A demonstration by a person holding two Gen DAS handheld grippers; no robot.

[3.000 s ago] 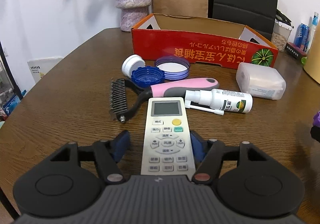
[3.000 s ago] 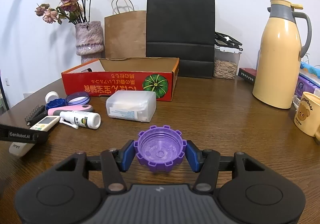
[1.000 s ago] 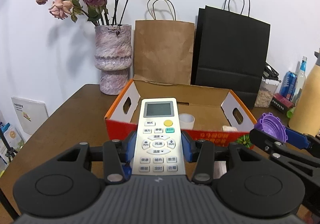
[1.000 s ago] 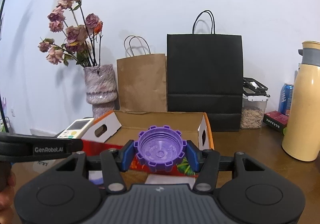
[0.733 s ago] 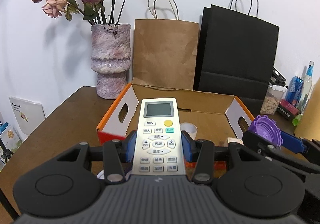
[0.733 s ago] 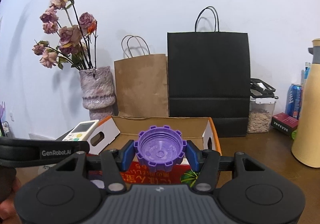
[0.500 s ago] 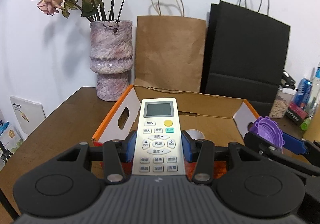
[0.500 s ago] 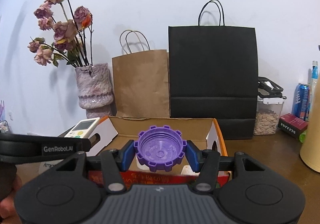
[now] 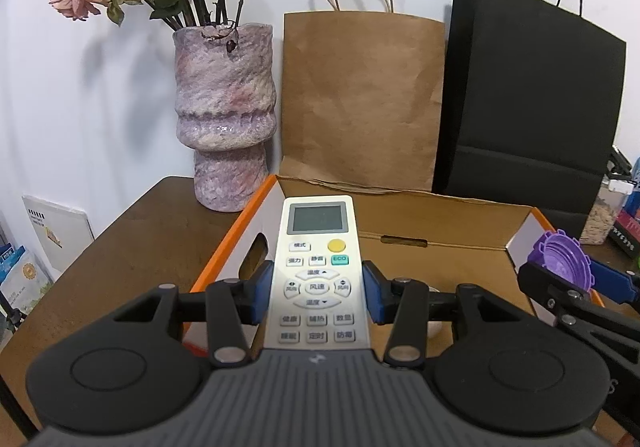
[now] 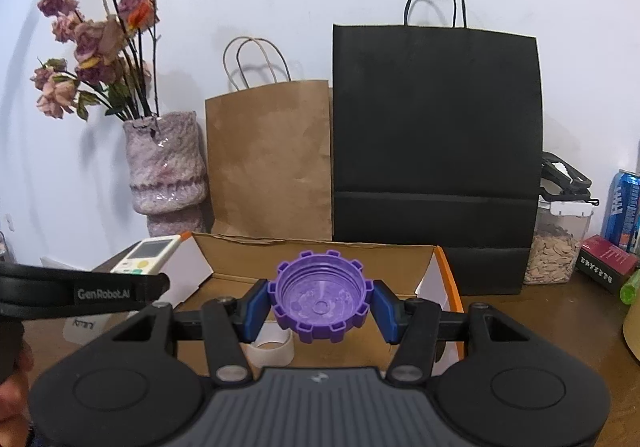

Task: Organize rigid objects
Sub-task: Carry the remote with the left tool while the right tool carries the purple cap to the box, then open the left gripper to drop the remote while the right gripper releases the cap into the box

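Note:
My left gripper (image 9: 317, 297) is shut on a white remote control (image 9: 316, 271), held screen up and lengthwise over the left end of an open cardboard box (image 9: 448, 215) with orange edges. My right gripper (image 10: 320, 305) is shut on a purple notched lid (image 10: 320, 297), hollow side toward the camera, over the same box (image 10: 320, 259). In the left wrist view the lid (image 9: 560, 261) and the right gripper show at the right edge. In the right wrist view the remote (image 10: 146, 253) shows at the left. A white roll (image 10: 272, 349) lies inside the box.
Behind the box stand a mottled pink vase (image 9: 224, 115) with dried roses, a brown paper bag (image 9: 360, 99) and a black paper bag (image 10: 436, 139). A clear jar of seeds (image 10: 556, 243), a blue can (image 10: 624, 203) and a dark red packet (image 10: 604, 259) are on the brown table's right side.
Both grippers have carried their objects forward toward the box. The box now lies below the fingers, and the vase and bags look larger. Neither grip has changed.

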